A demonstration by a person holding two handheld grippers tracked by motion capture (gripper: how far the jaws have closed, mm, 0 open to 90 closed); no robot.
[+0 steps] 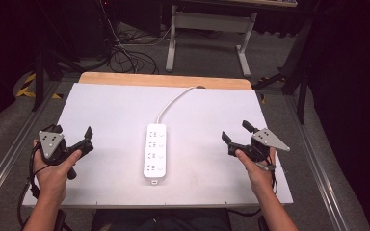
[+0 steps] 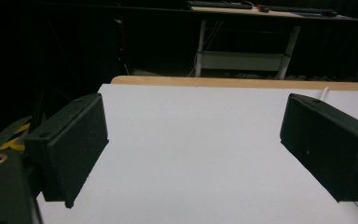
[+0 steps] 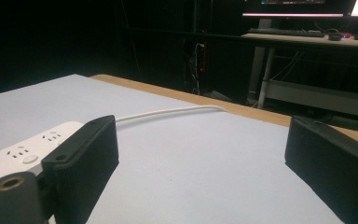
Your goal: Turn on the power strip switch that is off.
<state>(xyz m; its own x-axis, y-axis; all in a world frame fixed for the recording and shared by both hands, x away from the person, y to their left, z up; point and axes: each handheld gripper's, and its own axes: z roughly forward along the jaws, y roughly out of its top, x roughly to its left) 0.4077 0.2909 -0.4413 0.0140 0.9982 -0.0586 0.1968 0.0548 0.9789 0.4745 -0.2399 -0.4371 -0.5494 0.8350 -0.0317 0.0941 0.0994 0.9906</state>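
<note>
Surface: white board (image 1: pixel 115 163) laid over a wooden table (image 1: pixel 166 80); the wood shows as a strip along the far edge. Board is matte and bare apart from one item. Grey floor on both sides, with a metal rail running along each side of the table.

Power strip (image 1: pixel 155 152): white, lies flat at the board's centre, long axis running near to far. Its white cable (image 1: pixel 174 102) leaves the far end, curves right and goes over the far edge. In the right gripper view the strip sits at lower left, partly behind one jaw, the cable arcing across the board beyond it.

Left gripper (image 1: pixel 72 136): held in the person's left hand (image 1: pixel 53 168) over the near left part of the board, well apart from the strip. Jaws spread wide, nothing between them; the left gripper view shows bare board in the gap. Released, touching nothing.

Right gripper (image 1: pixel 236 131): held in the right hand (image 1: pixel 257 166) over the near right part, also well apart from the strip. Jaws wide, gap empty. Released.

Beyond the table: dark room, loose cables on the floor (image 1: pixel 125 55), a white-framed desk (image 1: pixel 209 33) behind. The right gripper view shows a keyboard (image 3: pixel 284 32) on that desk and lit screens above it.
</note>
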